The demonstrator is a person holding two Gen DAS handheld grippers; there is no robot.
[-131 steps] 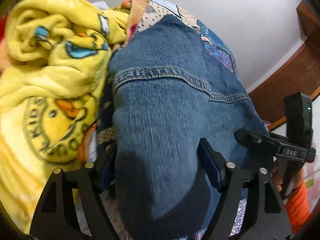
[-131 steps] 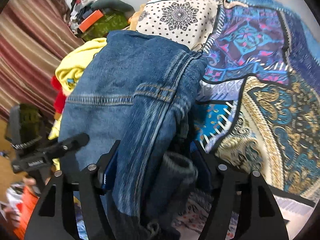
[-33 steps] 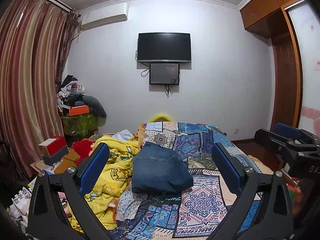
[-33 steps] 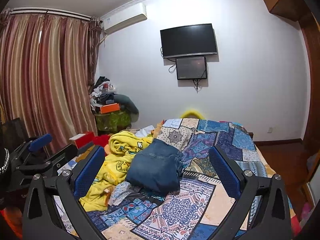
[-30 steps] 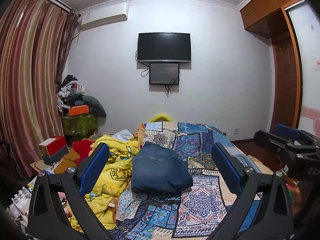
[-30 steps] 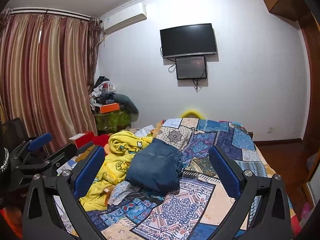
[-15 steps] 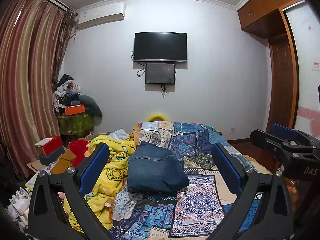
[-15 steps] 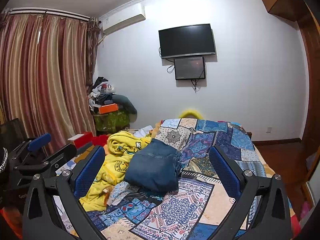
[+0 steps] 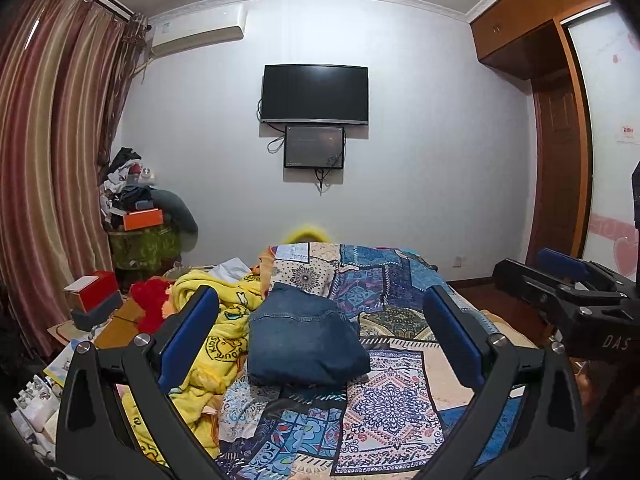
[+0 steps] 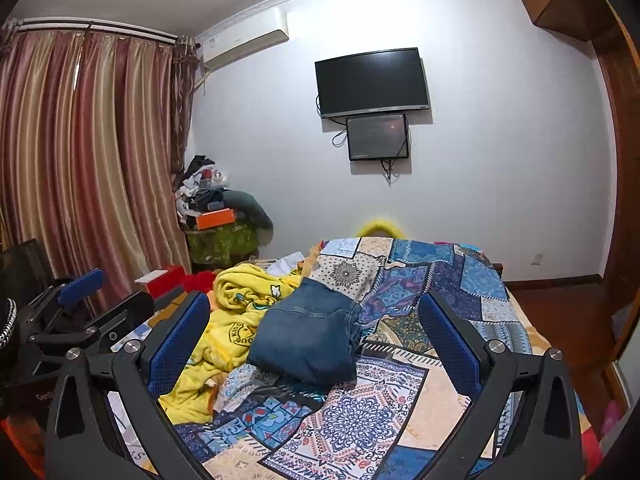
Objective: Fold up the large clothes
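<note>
A folded pair of blue jeans (image 9: 304,344) lies on the patchwork bedspread (image 9: 392,396), beside a crumpled yellow blanket (image 9: 208,320). My left gripper (image 9: 320,312) is held well back from the bed, open and with nothing in it. The right wrist view shows the same jeans (image 10: 308,340) on the bedspread (image 10: 360,412), next to the yellow blanket (image 10: 240,292). My right gripper (image 10: 314,314) is also open, empty and far from the jeans. One blue pad of the right gripper's fingers (image 9: 560,260) shows at the right edge of the left wrist view.
A television (image 9: 314,94) hangs on the far wall. Clothes and an orange box are piled on a green-covered stand (image 9: 140,244) by the striped curtains (image 9: 48,160). Red and white boxes (image 9: 90,288) sit left of the bed. A wooden wardrobe (image 9: 560,160) stands on the right.
Both grippers, earlier shut on the jeans, have let go, opened and drawn far back from the bed. Over the last second the views only drifted slightly; the jeans stay put.
</note>
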